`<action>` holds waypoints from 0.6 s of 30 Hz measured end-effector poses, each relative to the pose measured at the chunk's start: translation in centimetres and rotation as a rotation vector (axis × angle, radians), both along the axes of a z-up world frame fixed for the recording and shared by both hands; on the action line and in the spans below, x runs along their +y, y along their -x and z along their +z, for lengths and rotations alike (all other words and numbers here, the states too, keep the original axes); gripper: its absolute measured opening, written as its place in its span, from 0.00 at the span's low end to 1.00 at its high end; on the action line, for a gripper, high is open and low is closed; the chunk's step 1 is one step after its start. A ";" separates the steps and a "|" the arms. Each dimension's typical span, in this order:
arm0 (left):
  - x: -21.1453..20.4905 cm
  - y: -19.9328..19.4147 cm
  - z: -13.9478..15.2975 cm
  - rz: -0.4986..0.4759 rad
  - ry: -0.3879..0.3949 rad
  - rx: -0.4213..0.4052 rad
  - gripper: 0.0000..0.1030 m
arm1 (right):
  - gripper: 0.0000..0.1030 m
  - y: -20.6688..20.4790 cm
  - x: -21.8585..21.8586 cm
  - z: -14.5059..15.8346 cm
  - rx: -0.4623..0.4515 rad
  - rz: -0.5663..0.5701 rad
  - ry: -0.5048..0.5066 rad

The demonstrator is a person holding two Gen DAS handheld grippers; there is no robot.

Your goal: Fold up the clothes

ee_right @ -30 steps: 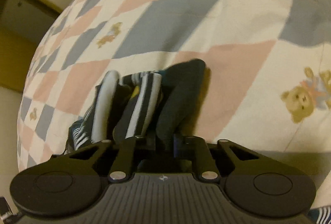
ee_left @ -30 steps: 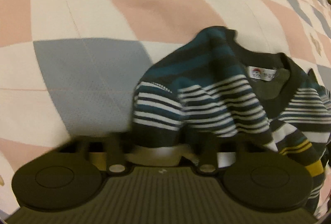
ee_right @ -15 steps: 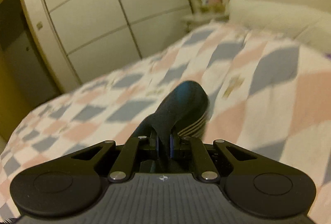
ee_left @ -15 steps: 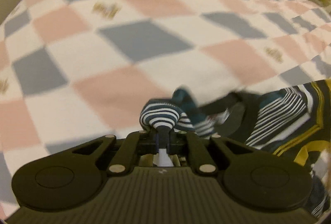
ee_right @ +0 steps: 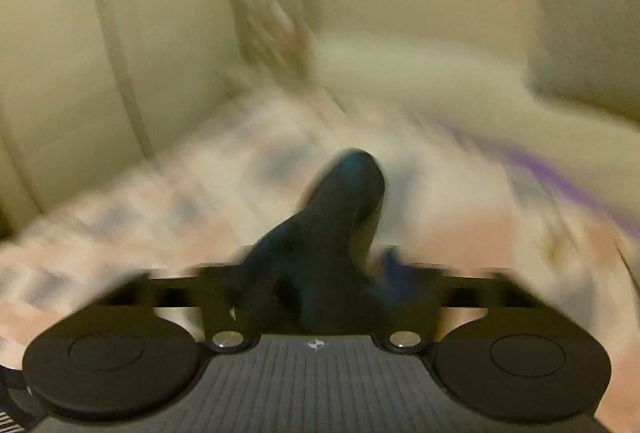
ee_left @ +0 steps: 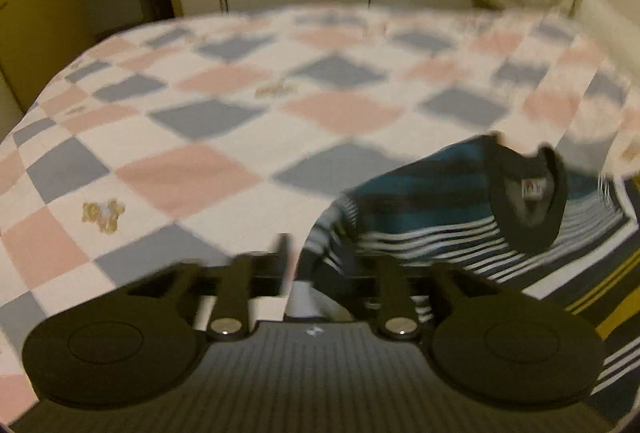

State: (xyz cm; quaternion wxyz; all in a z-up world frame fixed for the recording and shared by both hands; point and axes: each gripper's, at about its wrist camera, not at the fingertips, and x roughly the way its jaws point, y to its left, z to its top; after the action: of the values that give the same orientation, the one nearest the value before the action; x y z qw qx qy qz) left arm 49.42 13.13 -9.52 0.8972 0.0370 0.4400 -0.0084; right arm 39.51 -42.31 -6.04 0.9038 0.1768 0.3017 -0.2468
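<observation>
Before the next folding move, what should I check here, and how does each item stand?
1. Left hand-held gripper open: ok, jaws apart, though sweater cloth lies between them.
2. Right hand-held gripper open: ok, jaws look apart with dark cloth between them, but the view is blurred.
3. Sweater flat on the quilt: cannot tell; the collar side looks raised.
4. Collar label visible: ok.
5. Bare quilt beside the sweater: ok, to its left.
6. Right wrist view sharp: not ok.
</observation>
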 end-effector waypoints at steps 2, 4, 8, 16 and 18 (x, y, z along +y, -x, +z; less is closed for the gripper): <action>0.2 1.4 -1.0 0.008 0.022 0.050 0.39 | 0.78 2.5 0.2 -2.7 0.058 0.020 -0.092; 0.7 3.9 -2.0 0.007 0.061 0.109 0.39 | 0.79 5.1 0.5 -5.4 0.116 0.040 -0.184; 0.8 11.3 -5.3 -0.010 0.151 0.287 0.39 | 0.79 10.9 2.1 -10.3 0.236 0.060 -0.370; -1.8 27.5 -11.8 0.054 0.378 0.633 0.46 | 0.78 21.7 6.1 -14.3 0.413 0.041 -0.525; -2.1 29.7 -12.6 0.068 0.416 0.656 0.48 | 0.78 22.6 6.4 -14.4 0.426 0.047 -0.531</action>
State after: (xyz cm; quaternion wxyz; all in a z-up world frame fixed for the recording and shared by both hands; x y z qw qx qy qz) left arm 19.74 10.99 -22.15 0.6969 -0.1647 0.6935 -0.0792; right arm 16.92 -35.95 -20.48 0.7483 0.3435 0.5414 -0.1700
